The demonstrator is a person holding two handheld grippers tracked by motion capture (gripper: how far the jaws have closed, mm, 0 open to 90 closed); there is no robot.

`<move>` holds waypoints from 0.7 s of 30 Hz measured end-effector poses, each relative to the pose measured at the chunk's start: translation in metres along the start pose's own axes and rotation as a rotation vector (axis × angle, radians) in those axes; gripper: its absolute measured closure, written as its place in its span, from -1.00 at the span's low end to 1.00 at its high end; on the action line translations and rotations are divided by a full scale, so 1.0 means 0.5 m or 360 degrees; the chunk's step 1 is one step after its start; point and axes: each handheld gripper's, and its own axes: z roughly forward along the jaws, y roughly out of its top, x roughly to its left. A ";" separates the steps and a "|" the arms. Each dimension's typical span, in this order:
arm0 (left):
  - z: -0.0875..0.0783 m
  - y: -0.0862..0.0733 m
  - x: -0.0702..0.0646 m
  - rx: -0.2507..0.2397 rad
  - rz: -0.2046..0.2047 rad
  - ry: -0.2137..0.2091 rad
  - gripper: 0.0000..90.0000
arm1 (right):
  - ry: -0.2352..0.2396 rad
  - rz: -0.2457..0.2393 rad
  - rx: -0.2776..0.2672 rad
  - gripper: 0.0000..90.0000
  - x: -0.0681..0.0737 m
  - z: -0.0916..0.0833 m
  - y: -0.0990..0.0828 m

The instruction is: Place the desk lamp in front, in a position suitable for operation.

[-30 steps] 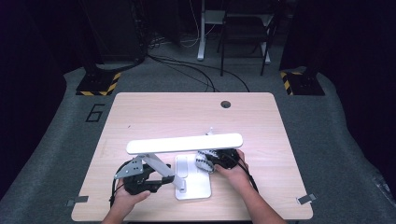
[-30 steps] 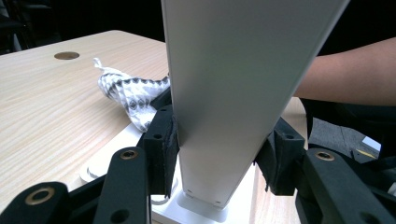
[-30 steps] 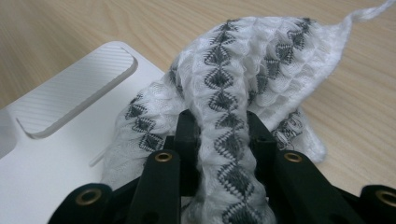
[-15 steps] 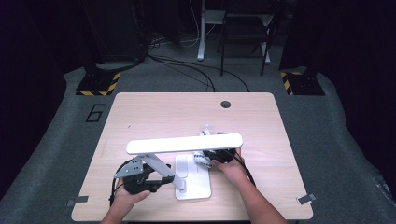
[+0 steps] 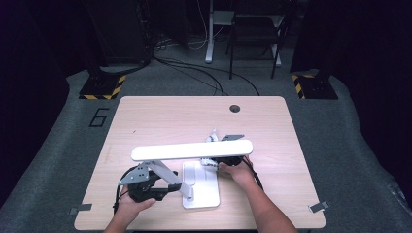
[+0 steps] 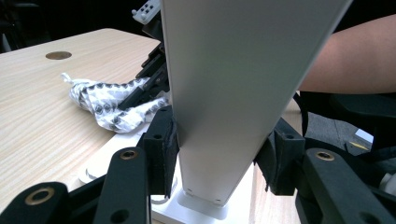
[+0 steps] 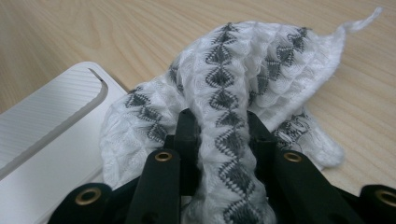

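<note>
Dark floor and cable runs are surrounding the pale wooden desk I am working over. From the high view I am seeing a white desk lamp: its flat base is sitting near the front edge, its arm is slanting up to the left, and its long head bar is lying level above the base.

My left gripper is reaching in from the left at the foot of the arm; the left gripper view is showing what the high view cannot, that the jaws are pressing on both sides of the arm, about half closed.

My right gripper is sitting under the right end of the head bar, which is hiding most of it from above. The right gripper view is showing its jaws nearly closed, pinching a fold of a white cloth with a grey diamond pattern, lying on the desk and touching the corner of the base. From above I am making out just a scrap of that cloth beyond the bar.
</note>
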 end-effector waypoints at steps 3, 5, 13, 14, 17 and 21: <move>0.000 0.000 0.000 -0.0006 -0.0002 0.0004 0.19 | -0.0012 -0.0031 0.0019 0.60 0.002 0.005 0.007; 0.000 0.000 0.000 0.0001 -0.0001 0.0001 0.19 | -0.0067 -0.0108 0.0034 0.60 0.010 0.010 0.014; 0.001 -0.003 -0.001 -0.0027 -0.0016 0.0005 0.19 | -0.0101 -0.0108 0.0123 0.64 0.017 0.029 0.020; -0.001 -0.003 0.001 -0.0017 -0.0013 -0.0002 0.19 | -0.0092 -0.0127 0.0091 0.64 0.014 0.032 0.018; 0.000 -0.004 0.002 -0.0032 -0.0025 0.0000 0.19 | -0.0064 -0.0105 0.0121 0.64 0.015 0.034 0.023; 0.000 -0.003 0.001 -0.0018 -0.0023 0.0015 0.19 | -0.0046 -0.0083 0.0140 0.64 0.026 0.042 0.031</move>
